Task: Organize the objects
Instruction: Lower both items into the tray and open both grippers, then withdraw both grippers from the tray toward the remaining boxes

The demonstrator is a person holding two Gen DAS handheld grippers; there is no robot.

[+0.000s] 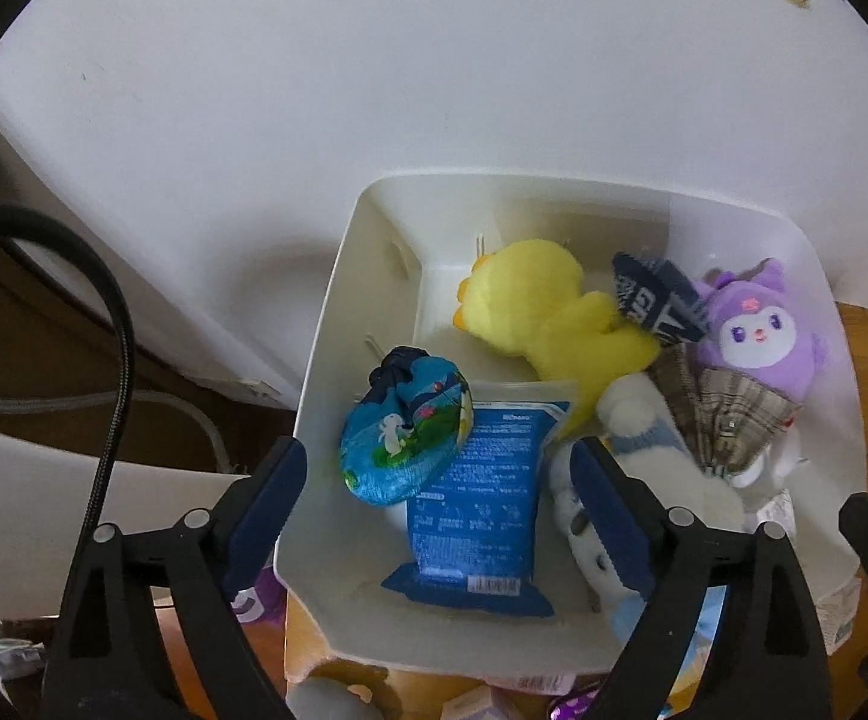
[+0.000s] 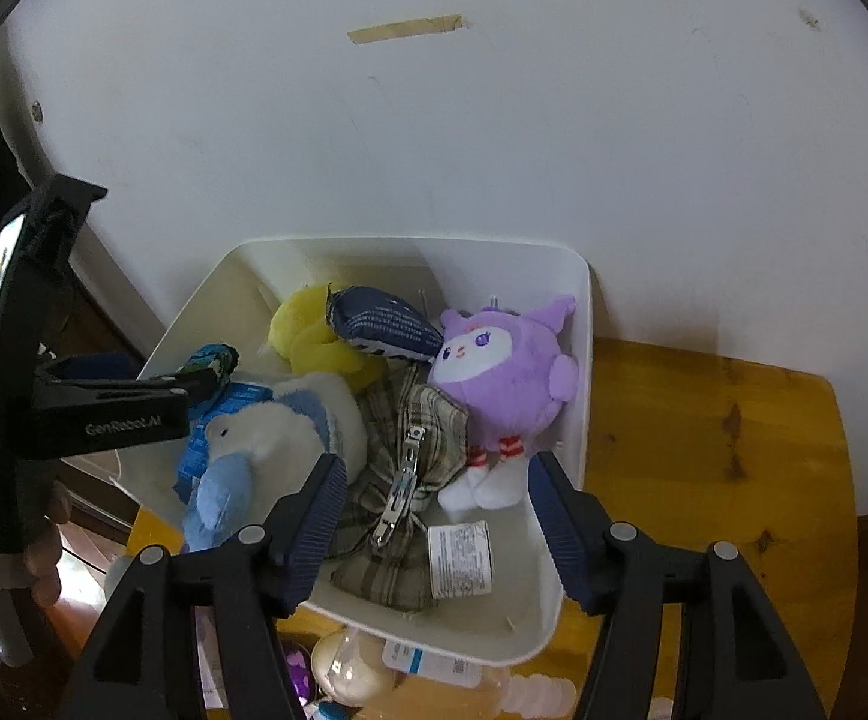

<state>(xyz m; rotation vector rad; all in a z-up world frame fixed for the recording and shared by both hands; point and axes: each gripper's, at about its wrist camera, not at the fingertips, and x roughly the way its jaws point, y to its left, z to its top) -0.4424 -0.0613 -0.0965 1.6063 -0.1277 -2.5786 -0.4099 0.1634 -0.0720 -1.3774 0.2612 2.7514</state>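
Observation:
A white bin (image 1: 320,396) (image 2: 571,420) against the wall holds a yellow plush duck (image 1: 541,312) (image 2: 308,330), a purple plush (image 1: 757,330) (image 2: 505,372), a white and blue plush (image 1: 655,462) (image 2: 278,438), a plaid cloth with a metal clip (image 2: 410,480), a blue packet (image 1: 475,498) and a blue printed pouch (image 1: 404,438). My left gripper (image 1: 439,516) hovers open above the bin's near left part, over the packet and pouch. My right gripper (image 2: 434,522) stands open above the plaid cloth and the purple plush's feet. Nothing is held.
The bin rests on a wooden table (image 2: 703,450) next to a white wall (image 2: 493,120). Small bottles and packets (image 2: 410,672) lie in front of the bin. A person's hand (image 2: 8,552) holds the left gripper's handle. A black cable (image 1: 104,324) hangs at the left.

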